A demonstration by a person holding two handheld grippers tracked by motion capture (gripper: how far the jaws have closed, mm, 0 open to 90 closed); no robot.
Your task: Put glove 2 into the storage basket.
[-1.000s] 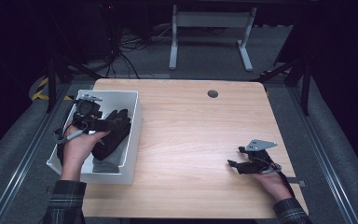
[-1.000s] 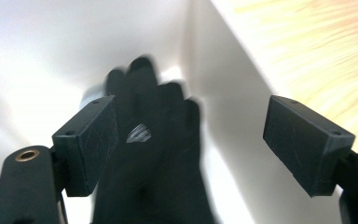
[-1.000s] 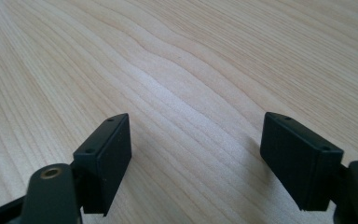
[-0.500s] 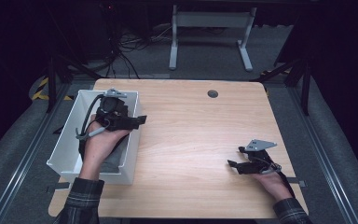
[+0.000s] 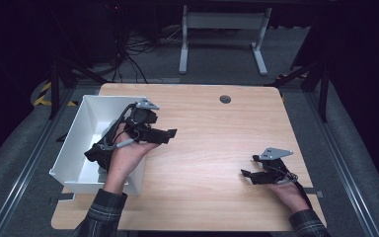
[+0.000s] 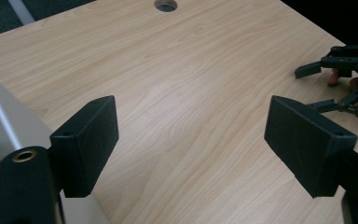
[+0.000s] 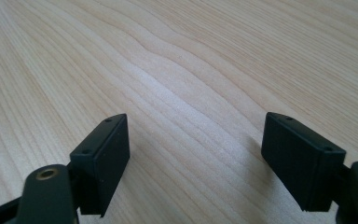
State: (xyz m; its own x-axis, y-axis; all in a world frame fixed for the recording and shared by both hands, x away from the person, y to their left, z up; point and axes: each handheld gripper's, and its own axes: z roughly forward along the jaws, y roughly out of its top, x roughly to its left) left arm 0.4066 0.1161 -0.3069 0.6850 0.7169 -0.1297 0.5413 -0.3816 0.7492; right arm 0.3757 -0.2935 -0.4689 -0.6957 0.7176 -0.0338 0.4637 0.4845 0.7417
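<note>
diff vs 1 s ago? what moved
The left claw came up out of the white bin and swung right; it now hangs open over the bin's right rim, jaws pointing across the wooden table with nothing between them. The right claw stayed put, open, low over the table's near right. The bin has not shifted.

This looks like a lab or a recording room. A light wooden table (image 5: 212, 148) with a cable hole (image 5: 225, 99) stands on grey carpet (image 5: 10, 163) in a dark space. Behind it are loose black cables (image 5: 133, 52), a metal stand (image 5: 222, 29), and yellow-black hazard tape (image 5: 47, 94) on the floor.
</note>
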